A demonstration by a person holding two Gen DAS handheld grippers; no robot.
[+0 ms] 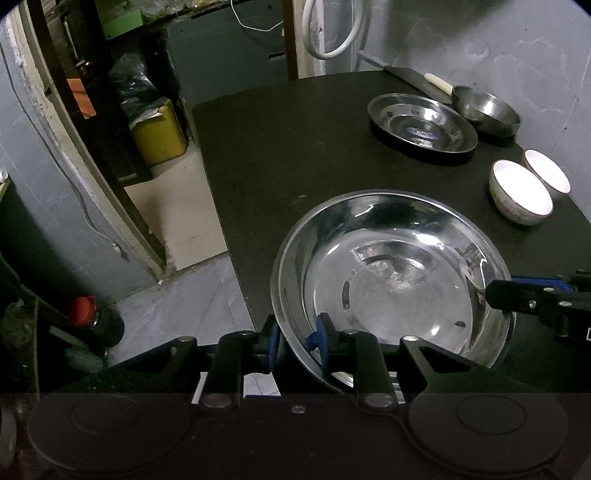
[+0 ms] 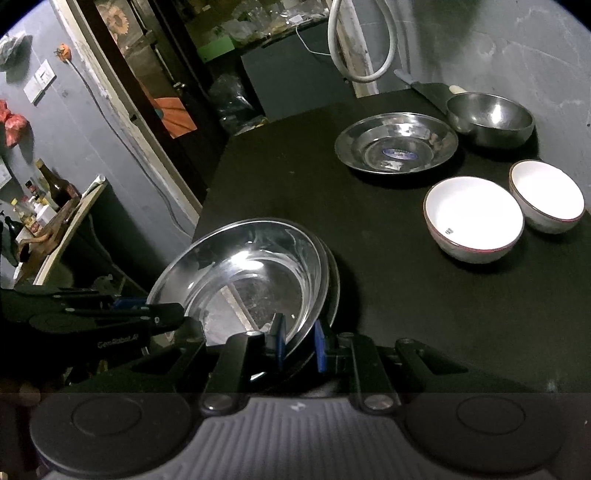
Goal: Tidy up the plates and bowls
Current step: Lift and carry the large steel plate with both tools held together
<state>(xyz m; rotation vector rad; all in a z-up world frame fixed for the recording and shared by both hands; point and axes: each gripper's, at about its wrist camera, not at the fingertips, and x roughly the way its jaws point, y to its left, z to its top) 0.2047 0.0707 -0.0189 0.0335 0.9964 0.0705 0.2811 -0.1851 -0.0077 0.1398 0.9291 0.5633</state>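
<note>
- Left wrist view: left gripper (image 1: 297, 341) straddles the near rim of the big steel plate (image 1: 391, 280), blue pads either side; outer pad looks clear of the rim, so not clamped
- Right gripper (image 2: 298, 345) clenched on the same plate's rim; right view shows two stacked rims there, so two steel plates, top one tilted up
- Plate stack sits at the near left edge of the black table (image 1: 295, 147)
- Count: three steel plates incl. the far plate (image 2: 397, 147), one steel bowl (image 2: 489, 118), two white bowls (image 2: 472, 219) (image 2: 546, 201) touching side by side
- Cleaver (image 1: 417, 79) behind the steel bowl, near the wall
- White hose (image 1: 332, 33) hangs on the wall
- Yellow bin (image 1: 159, 133) on the floor left of the table
</note>
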